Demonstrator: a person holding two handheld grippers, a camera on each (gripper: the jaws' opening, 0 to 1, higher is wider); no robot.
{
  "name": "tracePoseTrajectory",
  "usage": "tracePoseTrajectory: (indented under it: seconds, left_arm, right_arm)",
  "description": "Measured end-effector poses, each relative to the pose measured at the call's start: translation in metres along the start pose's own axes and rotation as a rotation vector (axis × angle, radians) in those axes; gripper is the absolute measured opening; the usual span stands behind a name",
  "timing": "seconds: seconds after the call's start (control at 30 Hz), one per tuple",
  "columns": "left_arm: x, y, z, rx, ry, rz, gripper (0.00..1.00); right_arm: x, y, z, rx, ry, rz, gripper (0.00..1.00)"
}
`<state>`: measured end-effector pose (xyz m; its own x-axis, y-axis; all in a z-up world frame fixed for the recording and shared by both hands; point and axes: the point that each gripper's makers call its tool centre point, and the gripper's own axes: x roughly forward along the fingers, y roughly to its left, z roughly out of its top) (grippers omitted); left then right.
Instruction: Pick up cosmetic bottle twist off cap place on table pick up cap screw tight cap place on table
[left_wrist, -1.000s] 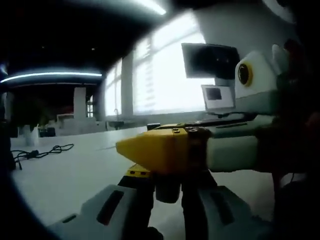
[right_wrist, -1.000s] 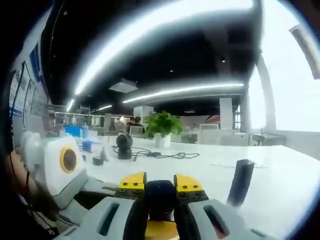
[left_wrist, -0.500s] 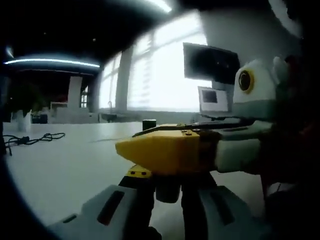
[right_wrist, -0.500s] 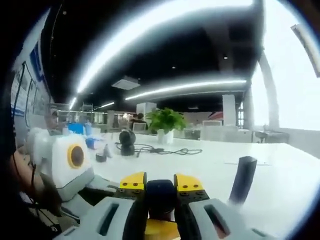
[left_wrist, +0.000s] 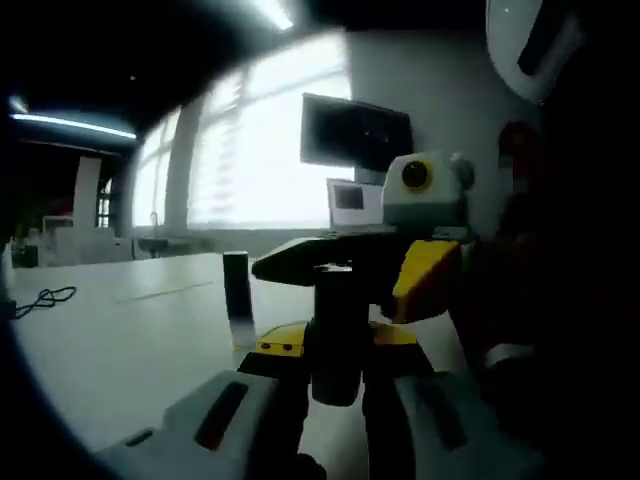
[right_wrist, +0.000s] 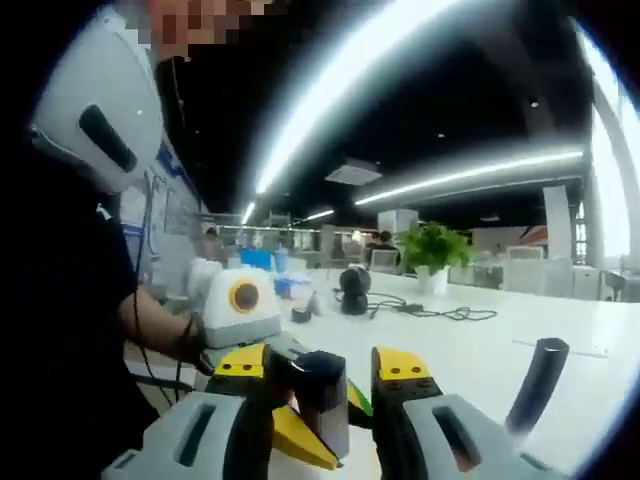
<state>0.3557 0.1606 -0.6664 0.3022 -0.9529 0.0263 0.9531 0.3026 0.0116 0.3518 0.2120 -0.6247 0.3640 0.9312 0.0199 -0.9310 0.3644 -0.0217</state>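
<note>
Nearest in the left gripper view, the left gripper (left_wrist: 335, 375) is closed on the dark cosmetic bottle (left_wrist: 335, 335). The right gripper (left_wrist: 345, 265), side-on across the bottle's top a second ago, has rolled about it, a twist suggesting the cap is loosening. In the right gripper view, its jaws now stand apart around the cap (right_wrist: 322, 392); whether they grip is unclear. A dark tube (left_wrist: 236, 290) stands on the white table (left_wrist: 120, 340) beyond.

Daylight is pouring through blown-out windows (left_wrist: 250, 150) in the left gripper view, leaving the near foreground dim and silhouetted. In the right gripper view, ceiling light strips (right_wrist: 400, 60) are glaring and smearing into curved streaks. Fisheye distortion is bending both views' edges, and everything is looking soft and slightly blurred.
</note>
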Motion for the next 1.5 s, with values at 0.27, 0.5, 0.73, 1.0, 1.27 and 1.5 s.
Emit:
tracePoseTrajectory:
  seconds: [0.27, 0.5, 0.73, 1.0, 1.27, 1.5]
  left_arm:
    - [-0.001, -0.029, 0.005, -0.030, -0.009, -0.138, 0.09]
    - [-0.005, -0.040, 0.003, -0.025, 0.004, -0.210, 0.09]
    - [-0.004, -0.038, 0.005, -0.004, 0.005, -0.184, 0.09]
    - [0.000, -0.028, 0.003, 0.045, 0.026, -0.067, 0.07]
    - [0.001, -0.024, -0.004, 0.057, 0.068, -0.038, 0.07]
    - [0.003, -0.025, -0.010, 0.029, 0.052, -0.074, 0.10]
  right_arm:
    - [0.000, 0.031, 0.000, -0.058, 0.030, 0.193, 0.28]
    - [0.006, 0.043, -0.004, -0.033, 0.050, 0.259, 0.20]
    - [0.008, 0.040, -0.002, -0.039, 0.038, 0.228, 0.13]
    - [0.005, 0.027, -0.004, -0.045, 0.028, 0.138, 0.12]
    - [0.003, 0.022, -0.011, -0.033, 0.006, 0.121, 0.12]
    - [0.002, 0.023, -0.016, -0.064, 0.015, 0.116, 0.13]
